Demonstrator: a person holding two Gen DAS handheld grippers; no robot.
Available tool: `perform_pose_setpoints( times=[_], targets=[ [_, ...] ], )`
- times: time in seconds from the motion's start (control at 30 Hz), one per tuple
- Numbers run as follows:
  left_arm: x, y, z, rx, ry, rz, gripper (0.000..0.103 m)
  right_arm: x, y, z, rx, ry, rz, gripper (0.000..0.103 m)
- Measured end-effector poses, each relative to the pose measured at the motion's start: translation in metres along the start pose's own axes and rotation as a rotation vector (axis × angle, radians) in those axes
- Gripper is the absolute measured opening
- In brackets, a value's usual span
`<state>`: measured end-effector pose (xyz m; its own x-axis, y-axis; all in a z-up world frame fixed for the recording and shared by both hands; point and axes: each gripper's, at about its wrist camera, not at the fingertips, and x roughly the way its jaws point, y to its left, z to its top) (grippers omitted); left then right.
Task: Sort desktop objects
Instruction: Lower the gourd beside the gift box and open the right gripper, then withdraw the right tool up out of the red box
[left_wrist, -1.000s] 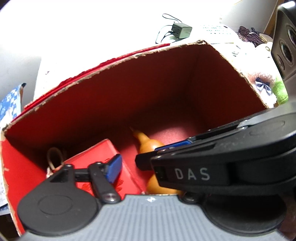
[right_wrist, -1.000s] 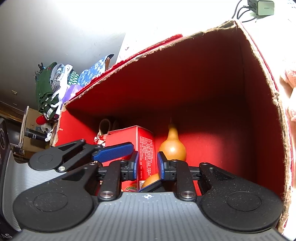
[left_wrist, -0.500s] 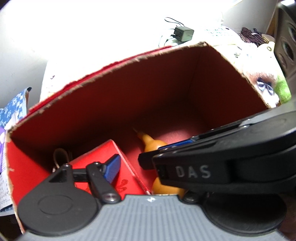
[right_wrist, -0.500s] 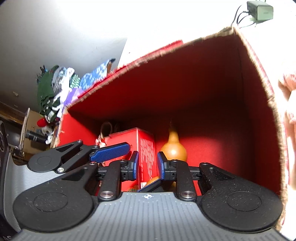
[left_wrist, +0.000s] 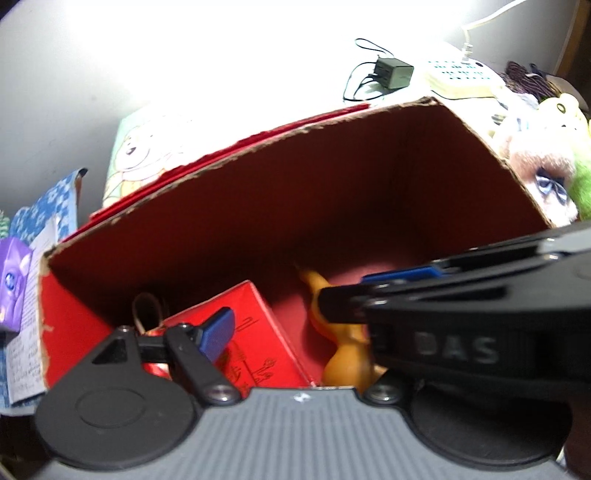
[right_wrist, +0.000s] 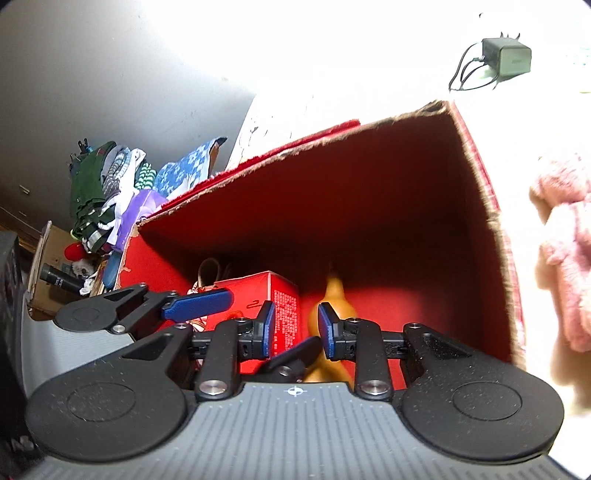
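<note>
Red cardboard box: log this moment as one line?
stage: both over open red cardboard box | inside: orange gourd, small red carton | left gripper: open, empty | right gripper: open, empty

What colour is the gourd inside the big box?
Orange-tan. The gourd lies beside a red carton in the box; the left wrist view shows it best.

I see a dark power adapter (left_wrist: 393, 72) with its black cable on the bright counter (left_wrist: 258, 66). A heap of folded clothes (right_wrist: 107, 192) sits far left, a pink plush (right_wrist: 565, 258) at right.
</note>
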<state>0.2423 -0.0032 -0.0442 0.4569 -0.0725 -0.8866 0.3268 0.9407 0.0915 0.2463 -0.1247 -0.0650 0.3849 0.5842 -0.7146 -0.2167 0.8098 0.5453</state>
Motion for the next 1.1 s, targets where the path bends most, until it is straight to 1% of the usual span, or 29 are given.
perform_pose_setpoints(
  times=[0.1,0.27,0.37,0.47,0.63,0.73,0.9,0.97,1.0,1.03,1.1],
  targets=[
    [-0.005,-0.001,-0.002,-0.014,-0.001,0.008,0.082,-0.007,-0.002,-0.002,0.006,-0.023,0.001,0.029],
    [-0.017,-0.004,-0.007,-0.016,-0.02,0.038,0.082,-0.02,0.003,-0.008,-0.021,-0.076,-0.032,0.029],
    [-0.023,-0.002,-0.009,-0.032,-0.03,0.04,0.082,-0.028,0.003,-0.012,-0.024,-0.107,-0.039,0.029],
    [-0.026,0.0,-0.011,-0.048,-0.018,0.037,0.082,-0.035,0.004,-0.016,-0.025,-0.124,-0.045,0.029],
    [-0.034,-0.001,-0.017,-0.078,-0.007,0.024,0.082,-0.044,0.01,-0.025,-0.064,-0.139,-0.049,0.029],
    [-0.042,-0.003,-0.022,-0.093,-0.015,0.038,0.082,-0.048,0.011,-0.03,-0.09,-0.145,-0.051,0.029],
    [-0.052,-0.008,-0.03,-0.129,-0.021,0.069,0.084,-0.057,0.008,-0.038,-0.113,-0.162,-0.028,0.029],
    [-0.055,-0.01,-0.034,-0.148,-0.02,0.072,0.084,-0.063,0.01,-0.042,-0.138,-0.179,-0.025,0.03],
    [-0.056,-0.011,-0.036,-0.155,-0.021,0.074,0.084,-0.066,0.01,-0.044,-0.149,-0.187,-0.025,0.032],
    [-0.058,-0.013,-0.038,-0.163,-0.022,0.079,0.084,-0.069,0.011,-0.045,-0.161,-0.193,-0.023,0.037],
    [-0.063,-0.019,-0.041,-0.17,-0.029,0.095,0.084,-0.074,0.01,-0.048,-0.179,-0.2,-0.009,0.041]
  ],
)
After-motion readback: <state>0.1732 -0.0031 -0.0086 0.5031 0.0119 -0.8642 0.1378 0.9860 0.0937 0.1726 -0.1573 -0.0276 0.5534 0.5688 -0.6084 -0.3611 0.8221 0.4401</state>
